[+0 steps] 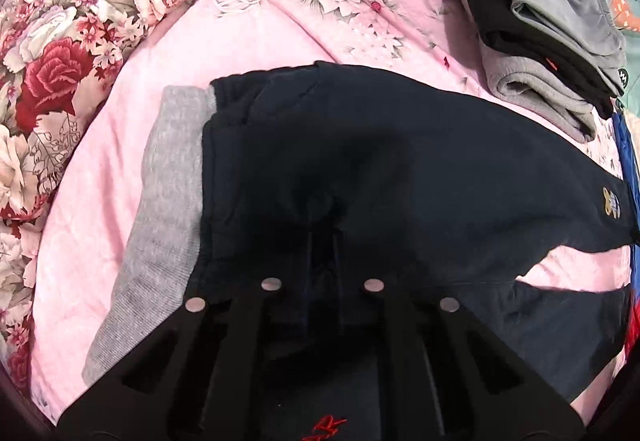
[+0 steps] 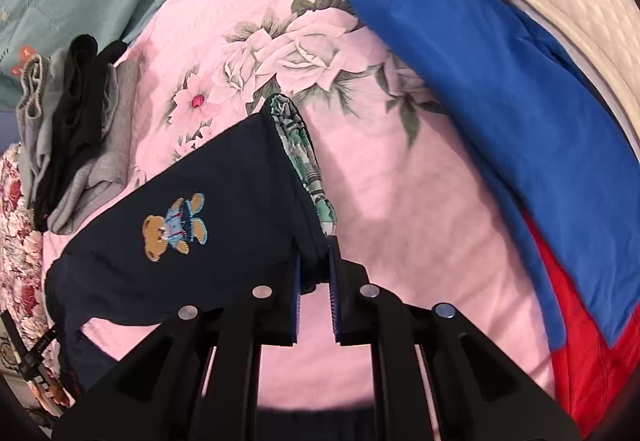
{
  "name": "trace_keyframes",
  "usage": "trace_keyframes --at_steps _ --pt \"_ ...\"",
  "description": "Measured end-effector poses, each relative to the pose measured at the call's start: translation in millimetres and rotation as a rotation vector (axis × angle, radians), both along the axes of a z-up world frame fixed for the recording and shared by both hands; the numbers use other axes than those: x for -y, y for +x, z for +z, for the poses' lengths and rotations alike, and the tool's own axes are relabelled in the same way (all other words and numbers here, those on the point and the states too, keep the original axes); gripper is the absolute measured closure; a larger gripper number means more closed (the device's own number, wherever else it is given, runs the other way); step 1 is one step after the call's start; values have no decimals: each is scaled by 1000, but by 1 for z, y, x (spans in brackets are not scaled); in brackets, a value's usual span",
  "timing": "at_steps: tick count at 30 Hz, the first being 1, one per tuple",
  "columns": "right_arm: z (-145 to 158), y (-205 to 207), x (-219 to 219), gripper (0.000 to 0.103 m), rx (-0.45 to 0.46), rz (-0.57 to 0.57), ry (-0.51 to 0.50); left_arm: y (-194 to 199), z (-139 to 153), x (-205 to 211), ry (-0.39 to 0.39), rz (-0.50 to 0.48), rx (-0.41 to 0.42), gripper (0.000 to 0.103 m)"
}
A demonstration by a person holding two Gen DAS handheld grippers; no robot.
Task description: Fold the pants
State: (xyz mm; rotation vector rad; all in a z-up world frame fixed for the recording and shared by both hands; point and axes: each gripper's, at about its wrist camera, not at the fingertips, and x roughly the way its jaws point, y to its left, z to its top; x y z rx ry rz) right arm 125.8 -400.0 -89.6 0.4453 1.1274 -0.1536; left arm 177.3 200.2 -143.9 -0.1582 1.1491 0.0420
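From the left wrist view, a rolled floral quilt (image 1: 68, 41) lies at the far left on the pink bedsheet (image 1: 120, 169). Beside it a grey garment (image 1: 160, 209) sticks out from under the navy pants (image 1: 380, 169), which spread across the middle of the bed. The left gripper (image 1: 322, 237) sits low over the dark cloth; its fingers blend into the navy fabric, so whether it is apart or clamped cannot be told. At the upper right rests a stack of folded grey and black clothes (image 1: 552, 41).

In the right wrist view, the same stack (image 2: 76, 137) is at the left. The pants carry 1 embroidered teddy bear (image 2: 174, 227). The right gripper (image 2: 314, 261) is clamped on the hem of the pant leg, next to its plaid lining (image 2: 304, 149). Further right lie a blue garment (image 2: 488, 113) and a red one (image 2: 588, 353).
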Motion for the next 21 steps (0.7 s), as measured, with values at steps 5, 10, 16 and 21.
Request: trace_keyframes --at_steps 5,10,16,21 --pt "-17 -5 -2 89 -58 -2 -58 10 -6 -12 -58 13 2 92" --pt "-19 4 -30 67 -51 49 -286 1 24 -20 -68 -7 14 60" --pt "56 -47 -53 62 170 97 -141 15 84 -37 53 -116 145 19" --pt "84 -84 -92 54 299 145 -97 75 59 -45 108 -271 121 19"
